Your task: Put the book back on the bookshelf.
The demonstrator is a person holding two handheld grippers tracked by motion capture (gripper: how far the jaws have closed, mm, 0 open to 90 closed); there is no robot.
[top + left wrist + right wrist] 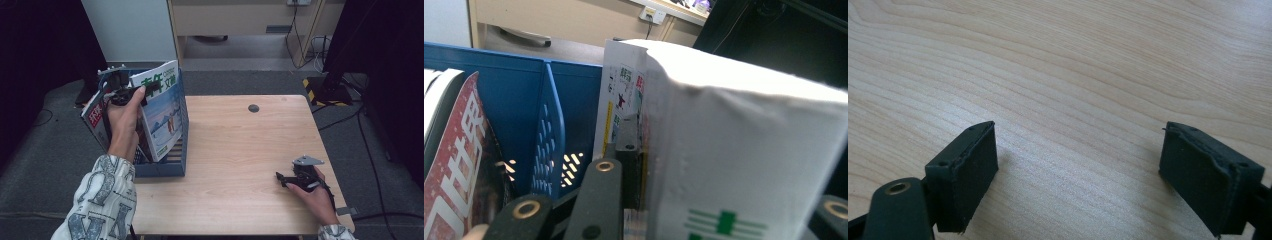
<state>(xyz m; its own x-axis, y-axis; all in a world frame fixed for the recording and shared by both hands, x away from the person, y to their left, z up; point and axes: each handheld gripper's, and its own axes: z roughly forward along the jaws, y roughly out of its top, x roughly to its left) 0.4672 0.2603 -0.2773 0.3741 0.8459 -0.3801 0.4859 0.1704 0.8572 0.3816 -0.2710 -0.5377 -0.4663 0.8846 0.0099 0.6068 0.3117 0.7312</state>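
Observation:
A thick magazine [165, 117] with a blue cover and green characters stands tilted in the right slot of a blue file rack [181, 150]. My left gripper [150, 89] is shut on its top edge. In the left gripper view, the magazine's white page block [734, 150] sits between the jaws and one black finger [626, 150] presses its printed cover. My right gripper [286, 178] rests on the wooden table [235, 140] at the front right. It is open, with only bare wood between its pads [968, 175], as the right gripper view [1078, 150] shows.
A red magazine [95, 117] leans in the rack's left slot, beside a perforated blue divider [549, 145]. A small dark round spot [253, 108] marks the table's far middle. Cables and black stands lie on the floor beyond the table.

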